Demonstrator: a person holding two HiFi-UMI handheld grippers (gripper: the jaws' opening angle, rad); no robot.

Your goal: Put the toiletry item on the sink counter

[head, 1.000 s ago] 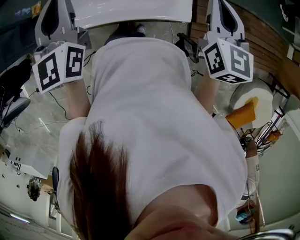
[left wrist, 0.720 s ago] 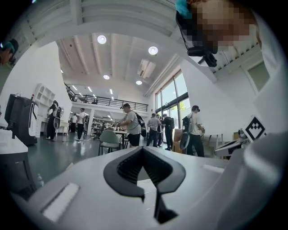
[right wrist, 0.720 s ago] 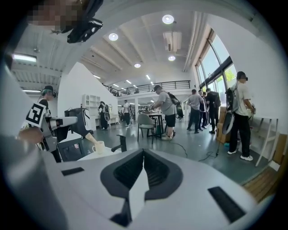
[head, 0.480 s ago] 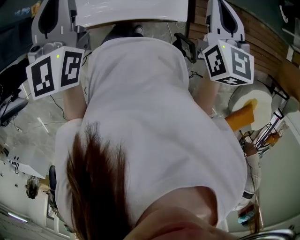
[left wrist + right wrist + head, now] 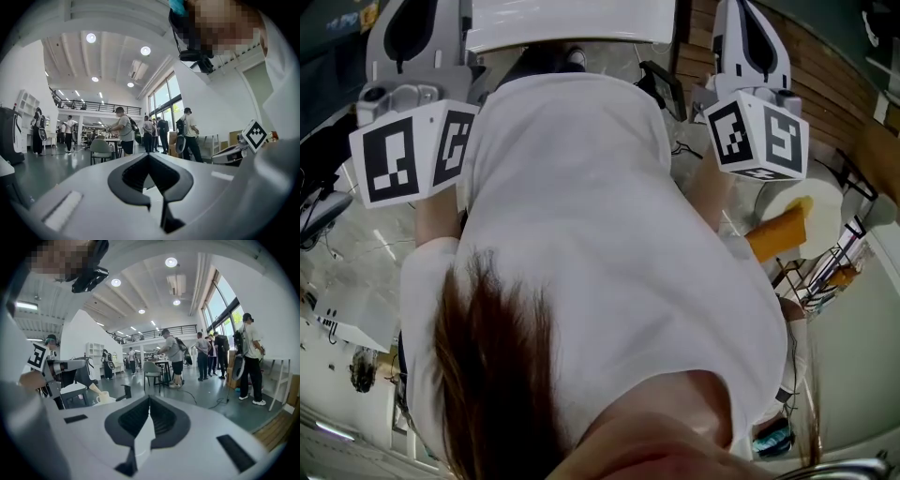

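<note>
No toiletry item or sink counter shows in any view. In the head view a person's white shirt [image 5: 591, 244] fills the middle. My left gripper [image 5: 417, 19] is held out at the upper left, its marker cube [image 5: 408, 150] below it. My right gripper [image 5: 748, 23] is at the upper right with its cube [image 5: 757, 134]. In the left gripper view the left gripper [image 5: 148, 155] points level into a large hall, jaws together and empty. In the right gripper view the right gripper [image 5: 149, 398] also has its jaws meeting with nothing between them.
A white tabletop edge [image 5: 572, 19] lies ahead of both grippers. An orange object [image 5: 778, 234] rests on a round white stand at the right. Several people [image 5: 123, 131] and a chair [image 5: 101, 150] stand in the hall. A cup [image 5: 102, 398] sits on a low surface at the left.
The left gripper's marker cube has shifted a little left and looms larger in the head view, so it has risen. The right gripper has stayed put.
</note>
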